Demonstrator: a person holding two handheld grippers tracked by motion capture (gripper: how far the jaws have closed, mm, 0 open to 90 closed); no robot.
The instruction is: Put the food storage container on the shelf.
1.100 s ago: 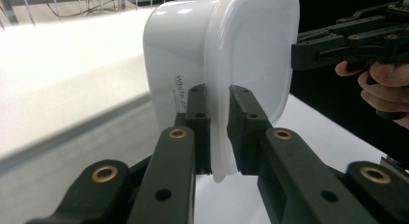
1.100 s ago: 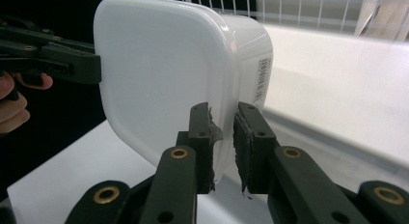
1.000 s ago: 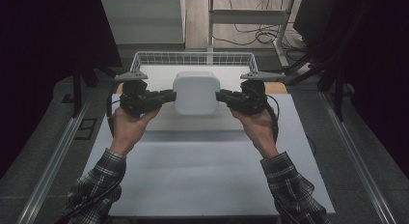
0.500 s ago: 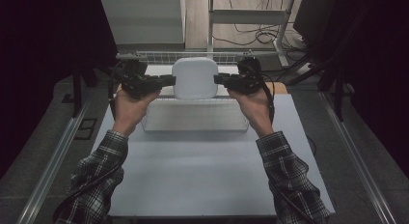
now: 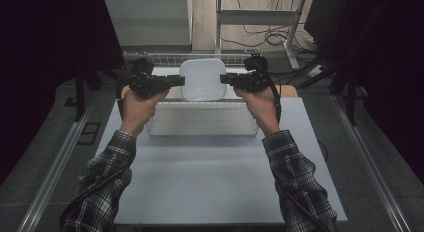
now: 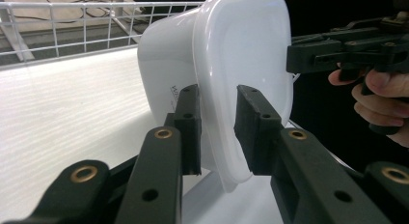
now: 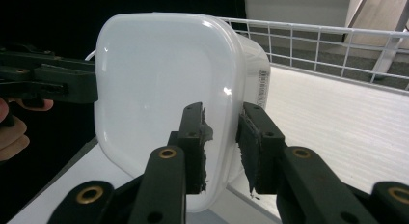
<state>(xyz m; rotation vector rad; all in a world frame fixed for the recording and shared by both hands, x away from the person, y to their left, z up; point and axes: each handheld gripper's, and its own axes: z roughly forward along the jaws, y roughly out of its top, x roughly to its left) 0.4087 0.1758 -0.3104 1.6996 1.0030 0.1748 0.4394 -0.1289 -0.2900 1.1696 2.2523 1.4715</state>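
- Grippers flank a white lidded tub [image 5: 202, 79], one at each side, so the load is shared and kept level above the wire basket [image 5: 202, 123].
- Left gripper [image 5: 175, 82] has its jaws astride the tub's lid rim; a slim gap shows at one pad, so full clamping is uncertain.
- Right gripper [image 5: 226, 79] likewise straddles the opposite rim, pads close on it.
- Tub is airborne and tipped, lid facing the person, probably for carrying towards the basket's far wall.

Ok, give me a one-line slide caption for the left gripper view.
Left gripper straddles the rim of a white lidded container above a wire basket, the right gripper at its far edge.
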